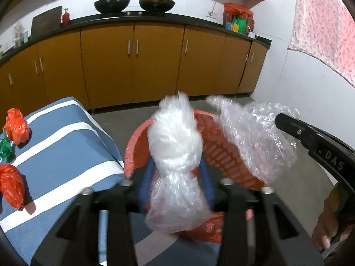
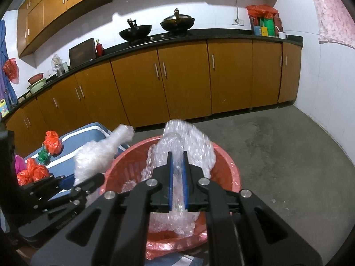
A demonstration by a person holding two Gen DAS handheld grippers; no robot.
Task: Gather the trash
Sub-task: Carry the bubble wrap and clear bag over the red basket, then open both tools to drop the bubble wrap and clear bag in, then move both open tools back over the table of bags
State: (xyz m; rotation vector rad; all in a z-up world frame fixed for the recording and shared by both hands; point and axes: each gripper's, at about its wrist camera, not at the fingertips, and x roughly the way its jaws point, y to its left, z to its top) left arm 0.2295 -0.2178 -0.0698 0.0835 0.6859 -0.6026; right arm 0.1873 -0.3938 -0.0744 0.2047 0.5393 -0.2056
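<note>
Left gripper [image 1: 176, 184], seen in its own wrist view, is closed on a crumpled clear plastic bag [image 1: 175, 150], whose long axis runs straight out along the blue fingers [image 1: 147, 177]. The bag hangs directly over the near rim of the round red plastic basket lined with a red bag [image 1: 218, 153], so a release would likely drop it just inside. To the right, a wad of clear bubble wrap [image 1: 264, 141] is held by the other gripper over the same basket. On the blue-and-white striped tabletop [image 1: 66, 146] to the left lie crumpled orange plastic bags [image 1: 16, 128] and a green scrap [image 1: 5, 147], well apart from the basket. Only the letters "DAS" can be read, on the right gripper's body.

Right gripper [image 2: 176, 177], in its own view, pinches the bubble wrap [image 2: 190, 150] narrowly between its blue pads, the wad standing upright above the basket's [image 2: 230, 173] middle. This hand is judged nearer the centre. No other writing is legible.
</note>
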